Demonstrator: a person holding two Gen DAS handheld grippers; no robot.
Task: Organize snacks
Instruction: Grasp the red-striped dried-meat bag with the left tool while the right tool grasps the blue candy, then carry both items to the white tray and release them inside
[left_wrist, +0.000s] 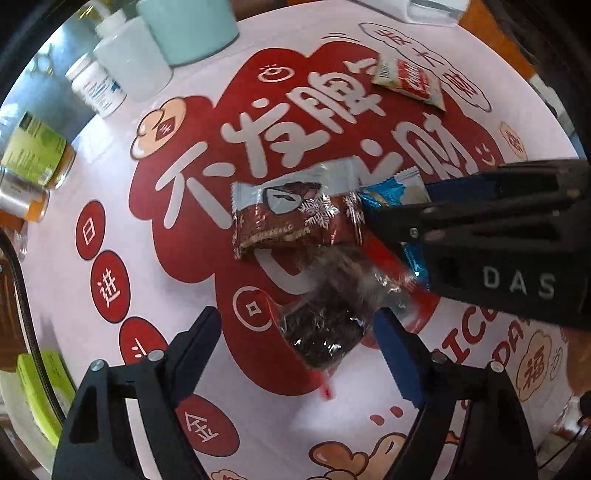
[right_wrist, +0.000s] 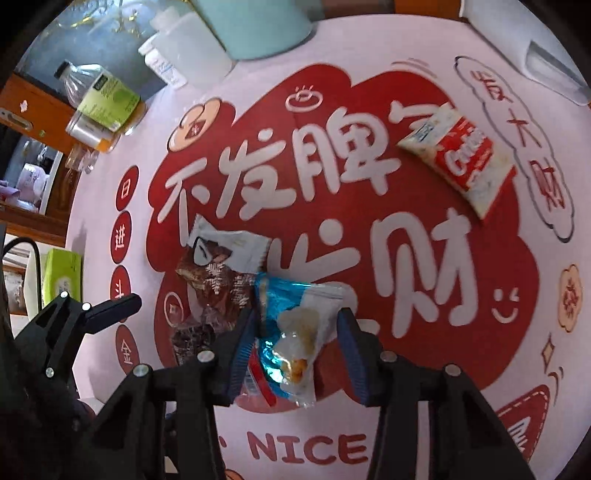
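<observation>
At six o'clock in my left wrist view, my left gripper (left_wrist: 297, 341) stands spread wide, a clear packet of dark snack (left_wrist: 325, 328) lying loose between its fingers on the red-and-white mat (left_wrist: 110, 177). A brown wafer packet (left_wrist: 295, 218) lies at twelve o'clock of it.

At six o'clock in my right wrist view, my right gripper (right_wrist: 295, 343) gapes around a blue-and-white packet (right_wrist: 295, 332), not clenched. A red-and-white packet (right_wrist: 461, 158) lies apart at one o'clock.

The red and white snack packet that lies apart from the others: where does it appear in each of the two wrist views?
Left wrist view: red and white packet, upper right, far beyond the right gripper.
Right wrist view: same packet, upper right, larger.
Shared landmark: the teal container at the mat's top edge.
</observation>
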